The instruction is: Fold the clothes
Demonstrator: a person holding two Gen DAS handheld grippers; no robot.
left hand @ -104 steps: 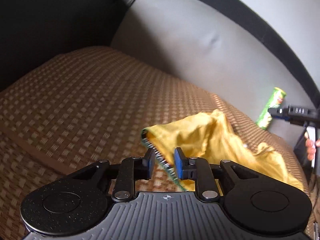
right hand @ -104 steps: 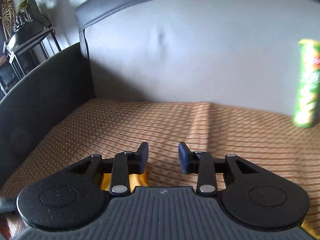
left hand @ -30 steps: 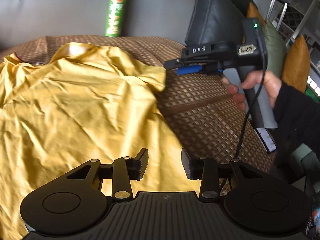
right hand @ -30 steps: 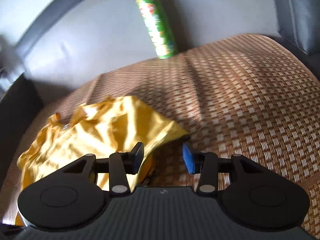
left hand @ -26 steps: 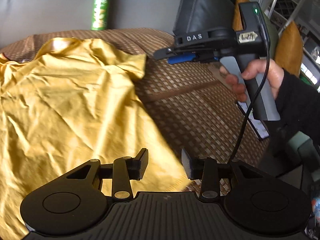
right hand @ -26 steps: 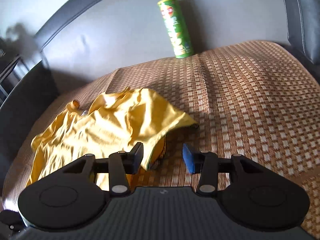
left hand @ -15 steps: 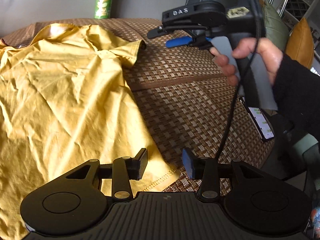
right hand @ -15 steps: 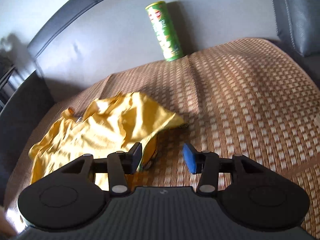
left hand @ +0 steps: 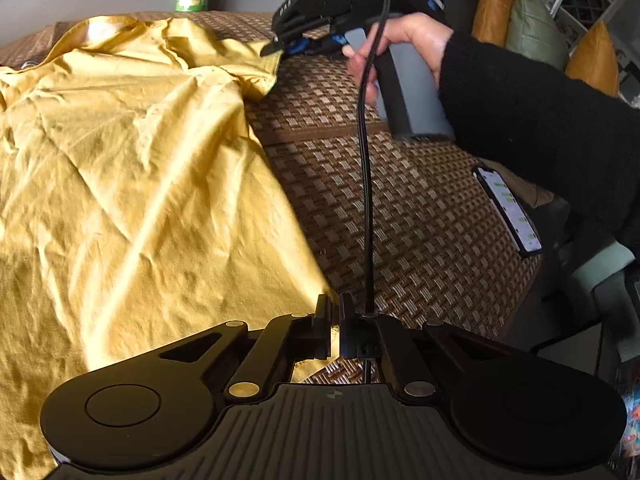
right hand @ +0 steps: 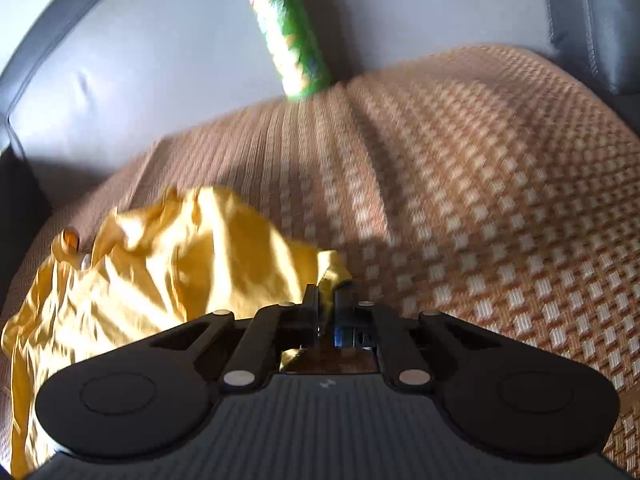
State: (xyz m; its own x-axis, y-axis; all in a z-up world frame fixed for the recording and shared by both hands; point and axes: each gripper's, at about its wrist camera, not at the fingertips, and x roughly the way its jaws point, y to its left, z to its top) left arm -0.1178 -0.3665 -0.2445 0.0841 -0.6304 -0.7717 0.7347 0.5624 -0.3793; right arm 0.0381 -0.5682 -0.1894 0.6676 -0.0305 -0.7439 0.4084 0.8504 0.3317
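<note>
A yellow shirt (left hand: pixel 140 184) lies crumpled but spread on the woven brown mat (left hand: pixel 400 220) of a sofa. My left gripper (left hand: pixel 334 320) sits at the shirt's near hem corner, its jaws closing fully with the fabric edge pinched between them. A person's hand (left hand: pixel 412 36) holds my right gripper (left hand: pixel 280 50) at the far sleeve tip. In the right wrist view the right gripper (right hand: pixel 327 304) is closing, with a fold of the shirt (right hand: pixel 160 264) between its pads, which press on it.
A green chips can (right hand: pixel 288 32) stands against the grey sofa back (right hand: pixel 140 60). A phone (left hand: pixel 508 208) lies near the mat's right edge. A black cable (left hand: pixel 366 160) hangs from the right gripper across the mat. Cushions (left hand: pixel 496 0) sit at the far right.
Both grippers went from open to closed on the shirt. The left one came down onto the hem corner; the right one dropped to the sleeve tip.
</note>
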